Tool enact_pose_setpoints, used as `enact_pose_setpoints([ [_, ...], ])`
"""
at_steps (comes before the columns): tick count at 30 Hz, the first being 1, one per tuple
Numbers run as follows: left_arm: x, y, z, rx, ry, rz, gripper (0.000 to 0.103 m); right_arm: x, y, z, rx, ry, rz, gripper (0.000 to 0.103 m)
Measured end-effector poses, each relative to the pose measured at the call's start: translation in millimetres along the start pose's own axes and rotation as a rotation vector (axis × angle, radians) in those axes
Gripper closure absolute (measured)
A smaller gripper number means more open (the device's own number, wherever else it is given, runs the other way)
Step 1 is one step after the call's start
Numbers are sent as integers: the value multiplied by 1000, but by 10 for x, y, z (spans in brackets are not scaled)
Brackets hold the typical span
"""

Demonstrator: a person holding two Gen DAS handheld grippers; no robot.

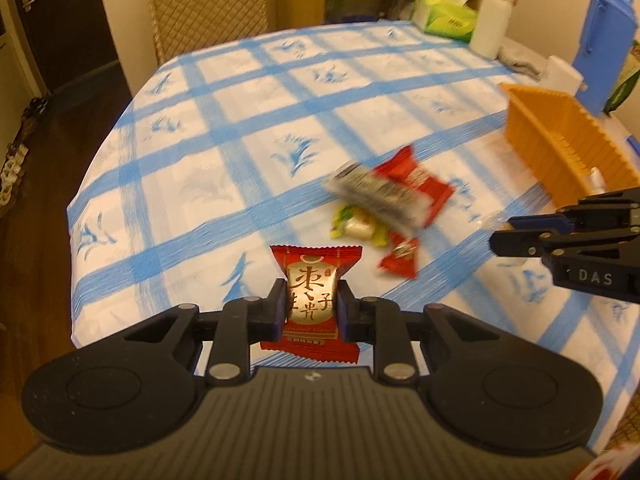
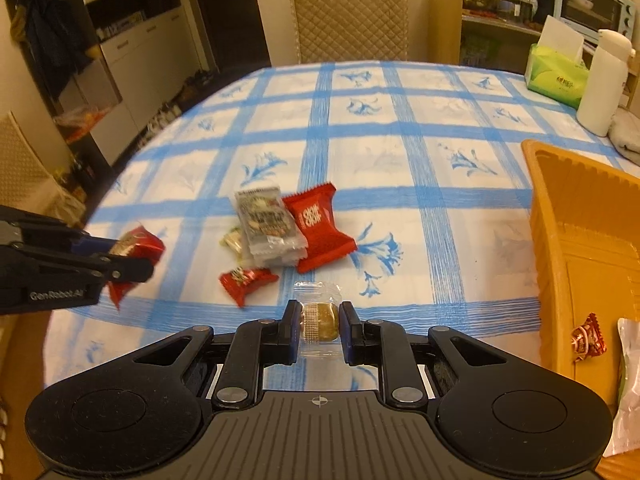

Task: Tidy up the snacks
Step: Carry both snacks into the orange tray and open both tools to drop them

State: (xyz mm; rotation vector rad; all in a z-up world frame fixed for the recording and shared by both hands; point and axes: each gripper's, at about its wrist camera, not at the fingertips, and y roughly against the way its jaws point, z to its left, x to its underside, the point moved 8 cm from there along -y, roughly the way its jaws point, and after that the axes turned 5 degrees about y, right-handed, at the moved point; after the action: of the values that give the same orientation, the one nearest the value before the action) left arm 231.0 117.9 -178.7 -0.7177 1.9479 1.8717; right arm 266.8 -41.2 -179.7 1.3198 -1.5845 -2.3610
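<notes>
Your left gripper (image 1: 313,308) is clamping its pads on a red date candy (image 1: 314,300), and your right gripper (image 2: 320,324) is pinching a small clear-wrapped greenish sweet (image 2: 319,317); you are holding both clear of the blue-checked tablecloth (image 2: 360,120).

Taking the orange basket (image 2: 560,248) as the landmark: both held snacks are hanging well short of it, on its open-table side. Inside it, a small red-wrapped candy (image 2: 588,338) and a pale packet (image 2: 630,384) are already lying, so the sorting is under way.

Still waiting outside the basket, in a loose cluster near it, are a grey printed pack (image 2: 270,226), a large red packet (image 2: 320,226) touching it, a yellow-green sweet (image 2: 232,242) half under it and a small red candy (image 2: 244,280). By my reckoning you are somewhere short of halfway: two in, two in hand, four left.
</notes>
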Motion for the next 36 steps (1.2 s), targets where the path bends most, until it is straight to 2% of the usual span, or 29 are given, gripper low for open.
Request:
enact_pose_setpoints([
  [10, -126, 362, -735, 132, -72, -67, 81, 82, 605, -247, 4, -84, -75, 82],
  [22, -245, 402, -1952, 293, -189, -99, 81, 445, 1306, -1107, 139, -229, -126, 82],
  [28, -372, 291, -2434, 328, -233, -111, 81, 518, 1484, -1537, 199, -270, -147, 82],
  [36, -553, 103, -2832, 329, -267, -120, 81, 463, 1508, -1982, 229, -296, -171, 82],
])
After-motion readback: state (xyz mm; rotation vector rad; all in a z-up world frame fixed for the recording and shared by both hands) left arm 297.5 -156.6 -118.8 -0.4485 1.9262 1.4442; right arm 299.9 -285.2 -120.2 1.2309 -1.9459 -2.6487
